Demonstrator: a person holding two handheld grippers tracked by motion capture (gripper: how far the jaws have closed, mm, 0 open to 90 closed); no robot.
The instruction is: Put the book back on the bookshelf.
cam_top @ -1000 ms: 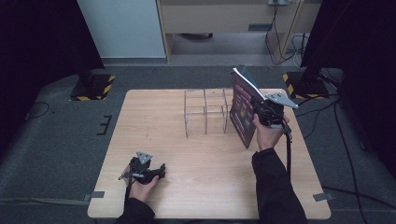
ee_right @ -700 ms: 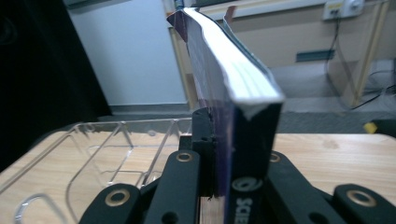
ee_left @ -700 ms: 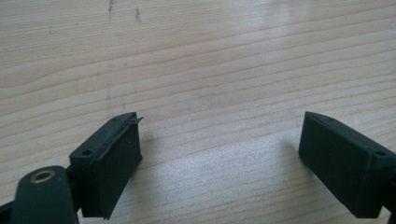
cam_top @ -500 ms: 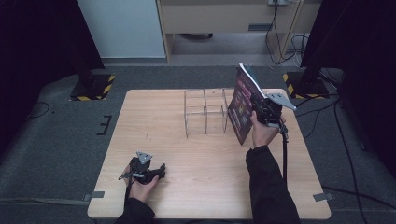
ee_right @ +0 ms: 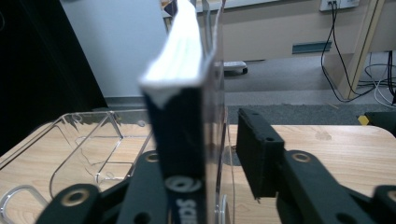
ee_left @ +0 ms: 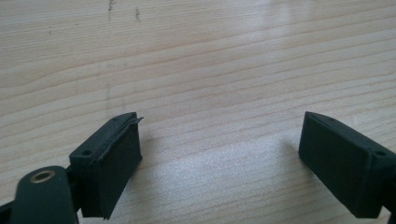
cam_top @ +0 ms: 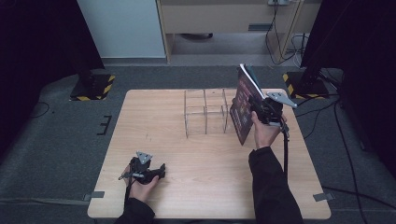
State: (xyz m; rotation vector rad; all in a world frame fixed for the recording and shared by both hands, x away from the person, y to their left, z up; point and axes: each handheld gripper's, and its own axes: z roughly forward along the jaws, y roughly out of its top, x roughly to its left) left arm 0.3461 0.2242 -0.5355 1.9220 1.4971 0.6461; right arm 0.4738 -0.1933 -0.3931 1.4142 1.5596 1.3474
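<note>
Letting go now: the right tool (cam_top: pixel 259 108) has just spread its jaws off the thick dark-covered book (cam_top: pixel 243 109), propped against the clear acrylic rack (cam_top: pixel 205 112) (left tool (cam_top: pixel 145 171) idle, released, on the desk (cam_top: pixel 210 177)).

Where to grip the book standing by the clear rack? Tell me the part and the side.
Grip the book at its spine edge, low, coming in from the person's side of the table. It stands upright against the clear rack, so only that narrow edge faces the right hand-held gripper, whose jaws already straddle it, just opened.
</note>
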